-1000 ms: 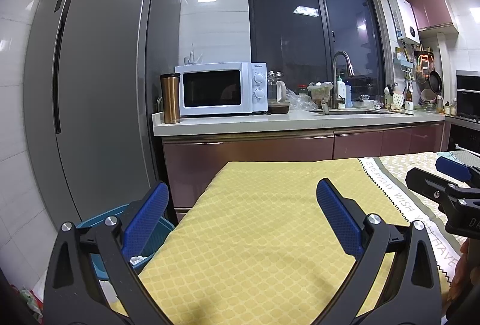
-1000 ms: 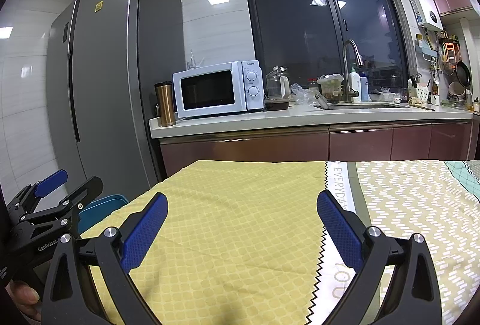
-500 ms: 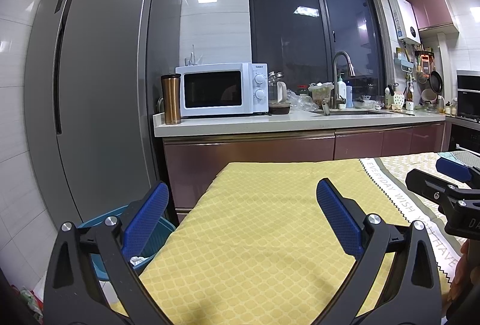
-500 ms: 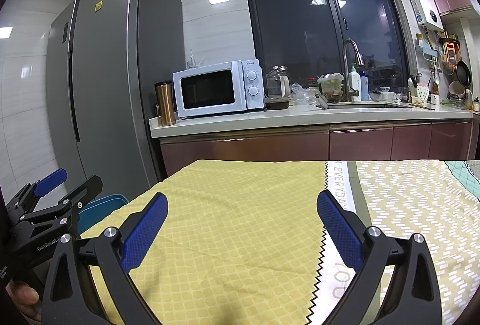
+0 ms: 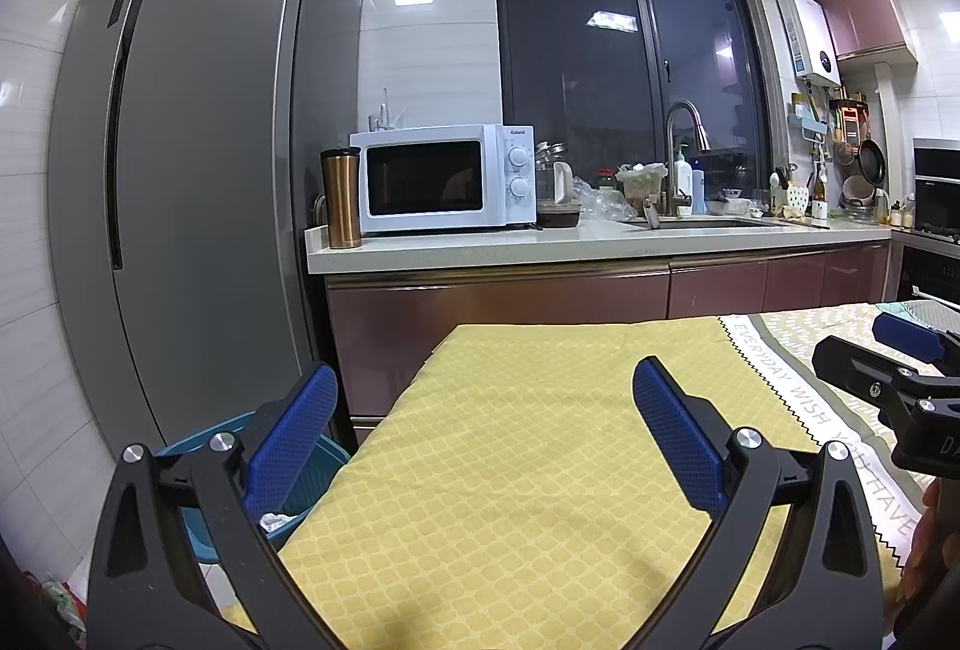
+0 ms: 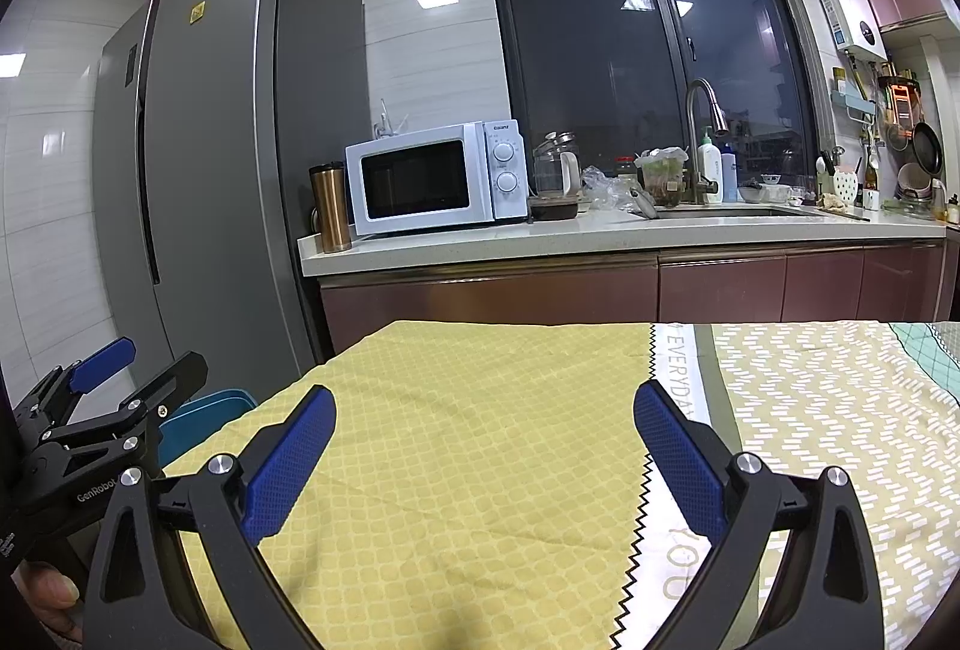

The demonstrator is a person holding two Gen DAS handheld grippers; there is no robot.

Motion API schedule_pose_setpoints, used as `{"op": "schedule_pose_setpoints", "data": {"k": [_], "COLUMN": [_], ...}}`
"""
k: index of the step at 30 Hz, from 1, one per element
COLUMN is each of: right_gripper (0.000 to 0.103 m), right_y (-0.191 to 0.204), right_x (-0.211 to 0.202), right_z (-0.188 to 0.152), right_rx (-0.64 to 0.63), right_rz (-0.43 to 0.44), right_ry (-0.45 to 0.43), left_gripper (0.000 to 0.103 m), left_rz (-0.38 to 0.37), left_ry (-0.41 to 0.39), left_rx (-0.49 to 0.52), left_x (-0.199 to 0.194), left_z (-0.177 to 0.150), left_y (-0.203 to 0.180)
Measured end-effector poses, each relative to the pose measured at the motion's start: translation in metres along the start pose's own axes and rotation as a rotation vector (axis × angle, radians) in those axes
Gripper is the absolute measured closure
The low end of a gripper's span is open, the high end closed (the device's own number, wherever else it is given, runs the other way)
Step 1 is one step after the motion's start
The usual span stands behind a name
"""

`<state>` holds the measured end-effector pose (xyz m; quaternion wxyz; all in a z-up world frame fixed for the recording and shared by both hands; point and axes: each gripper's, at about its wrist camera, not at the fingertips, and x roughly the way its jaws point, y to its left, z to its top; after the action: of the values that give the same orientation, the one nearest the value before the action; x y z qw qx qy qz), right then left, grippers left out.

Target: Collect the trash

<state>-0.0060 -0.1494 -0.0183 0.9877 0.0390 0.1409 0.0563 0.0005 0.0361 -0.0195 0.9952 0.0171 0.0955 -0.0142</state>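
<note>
My left gripper [image 5: 483, 431] is open above the yellow tablecloth [image 5: 528, 458], nothing between its blue pads. My right gripper [image 6: 486, 452] is open too, over the same cloth, and empty. Each gripper shows in the other's view: the right one [image 5: 888, 368] at the right edge, the left one [image 6: 114, 398] at the left edge. A blue bin [image 5: 300, 476] stands on the floor by the table's left corner, behind my left finger, with a bit of white crumpled paper [image 5: 276, 520] inside. No loose trash shows on the table.
A grey fridge [image 5: 198, 182] stands at the left. Behind the table runs a counter [image 5: 570, 242] with a white microwave [image 5: 444, 179], a copper tumbler [image 5: 341, 197], a faucet and sink clutter. A patterned cloth [image 6: 828, 410] covers the table's right part.
</note>
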Motion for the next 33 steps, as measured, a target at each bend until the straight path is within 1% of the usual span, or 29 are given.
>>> {"op": "schedule_pose_setpoints", "data": {"k": [33], "right_gripper": [0.007], "right_y": [-0.0049], "right_x": [0.0027], "right_z": [-0.0017], "right_rx": [0.009], "right_rz": [0.001], "right_ry": [0.005], "left_gripper": [0.006], "left_rz": [-0.01], "left_ry": [0.006], "left_rx": [0.003], "left_x": [0.0022], "left_z": [-0.0023], "left_y": [-0.0017]}}
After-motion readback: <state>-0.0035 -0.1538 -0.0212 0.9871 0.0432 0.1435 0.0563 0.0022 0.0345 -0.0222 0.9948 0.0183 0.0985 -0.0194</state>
